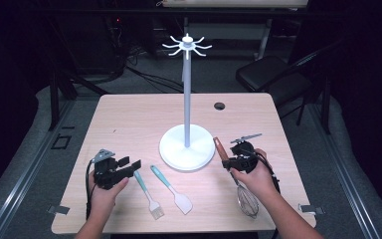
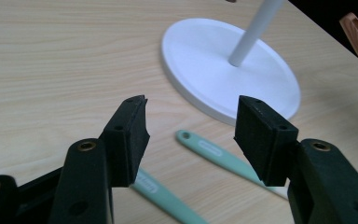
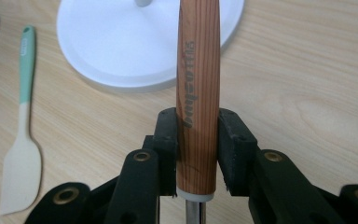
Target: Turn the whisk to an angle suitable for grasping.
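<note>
A white hook stand (image 1: pixel 187 149) rises from a round base (image 2: pixel 205 65) at the table's middle. My right gripper (image 1: pixel 235 162) is shut on the wooden handle (image 3: pixel 198 88) of a whisk (image 1: pixel 247 201), just right of the base (image 3: pixel 121 42); the wire head points toward the near edge. A teal-handled spatula (image 1: pixel 171 189) and a teal-handled brush (image 1: pixel 148 196) lie side by side in front of the base. My left gripper (image 1: pixel 129 167) stands open just left of them, and both teal handles (image 2: pixel 214 154) show between its jaws with nothing held.
A dark round grommet (image 1: pixel 220 105) sits near the table's far edge. A folding chair (image 1: pixel 273 74) stands beyond the table at the right. The stand's top carries several white hooks (image 1: pixel 187 45). Bare wood spreads across the left half of the table (image 1: pixel 124 124).
</note>
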Action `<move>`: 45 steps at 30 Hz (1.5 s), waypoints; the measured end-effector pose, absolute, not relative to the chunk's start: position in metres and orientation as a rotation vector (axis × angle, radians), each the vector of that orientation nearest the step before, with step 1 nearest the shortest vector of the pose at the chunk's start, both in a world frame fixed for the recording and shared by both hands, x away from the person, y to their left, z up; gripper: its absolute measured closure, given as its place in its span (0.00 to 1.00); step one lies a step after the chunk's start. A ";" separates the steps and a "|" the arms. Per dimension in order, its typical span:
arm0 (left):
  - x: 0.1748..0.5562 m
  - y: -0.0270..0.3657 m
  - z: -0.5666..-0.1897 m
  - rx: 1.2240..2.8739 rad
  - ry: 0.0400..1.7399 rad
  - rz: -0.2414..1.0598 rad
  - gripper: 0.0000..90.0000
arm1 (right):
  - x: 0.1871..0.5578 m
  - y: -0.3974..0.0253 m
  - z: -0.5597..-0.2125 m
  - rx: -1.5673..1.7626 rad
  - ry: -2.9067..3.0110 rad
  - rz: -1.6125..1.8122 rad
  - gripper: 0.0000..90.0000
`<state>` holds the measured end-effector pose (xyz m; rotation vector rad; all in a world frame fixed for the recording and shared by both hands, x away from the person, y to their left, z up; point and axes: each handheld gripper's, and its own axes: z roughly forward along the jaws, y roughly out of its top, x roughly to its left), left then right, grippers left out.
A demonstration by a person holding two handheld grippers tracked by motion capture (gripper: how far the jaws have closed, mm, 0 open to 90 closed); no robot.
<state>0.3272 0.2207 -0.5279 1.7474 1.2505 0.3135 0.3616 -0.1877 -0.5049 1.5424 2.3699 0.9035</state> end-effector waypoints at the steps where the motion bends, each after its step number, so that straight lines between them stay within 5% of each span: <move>1: 0.327 0.217 -0.526 1.763 1.238 0.305 0.48 | 0.359 -0.187 -0.503 1.510 2.380 0.896 0.79; 19: 0.336 0.118 -0.491 1.760 0.962 0.113 0.46 | 0.331 -0.182 -0.492 1.236 2.364 1.122 0.79; 45: 0.360 0.052 -0.507 1.654 0.939 -0.133 0.48 | 0.321 -0.178 -0.489 1.047 2.399 1.190 0.79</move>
